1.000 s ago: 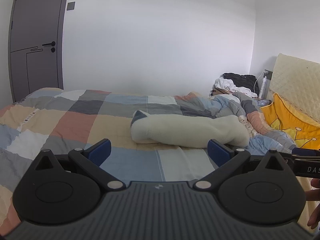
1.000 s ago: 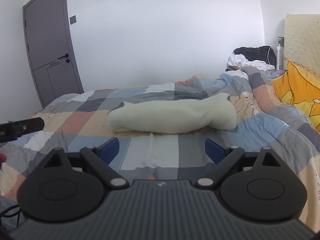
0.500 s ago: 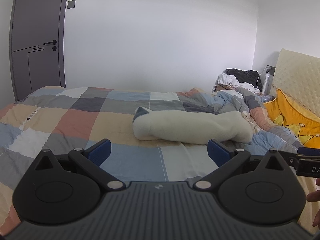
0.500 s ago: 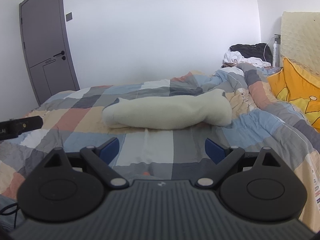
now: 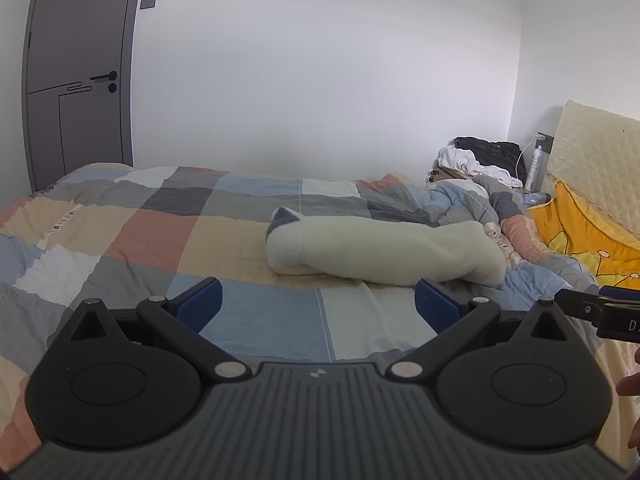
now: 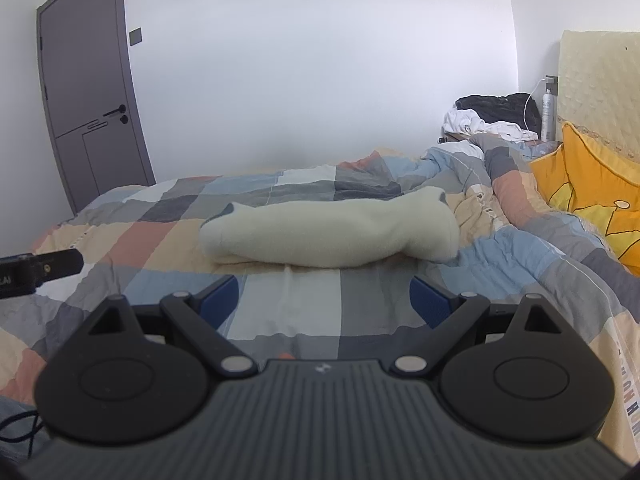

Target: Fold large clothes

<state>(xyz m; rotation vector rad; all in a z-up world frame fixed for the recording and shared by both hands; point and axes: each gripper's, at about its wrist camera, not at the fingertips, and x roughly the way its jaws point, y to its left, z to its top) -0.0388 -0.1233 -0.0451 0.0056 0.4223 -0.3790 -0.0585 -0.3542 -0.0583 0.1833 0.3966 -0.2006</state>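
Since the earlier frames, both cameras have drawn back and risen slightly, so that more of the bed appears between our tongs and the garment, which has kept its place and shape. We hold the left gripper (image 5: pixel 318 306) above the near edge of the checked quilt (image 5: pixel 132 240) with its blue fingers (image 5: pixel 200 306) spread wide and nothing between them. We hold the right gripper (image 6: pixel 323 298) likewise, its blue fingers (image 6: pixel 220 298) wide apart and clear of any cloth. The task's thing, a cream fleece garment (image 5: pixel 380 254) folded into a long roll, lies across the middle of the quilt, well apart from both grippers; a dark grey lining shows at its left end. In the right wrist view the same cream fleece garment (image 6: pixel 328 236) sits beyond the gap between the fingers, on the checked quilt (image 6: pixel 520 252). To the right a yellow cushion (image 6: pixel 596 196) leans against a padded cream headboard (image 6: pixel 600 80). Beyond the rumpled quilt a pile of clothes (image 6: pixel 492 116), white and black, rests on what may be a bedside stand; the view is too distant to be sure. A grey door (image 5: pixel 76 72) stands at the left in the white wall (image 5: pixel 320 72).
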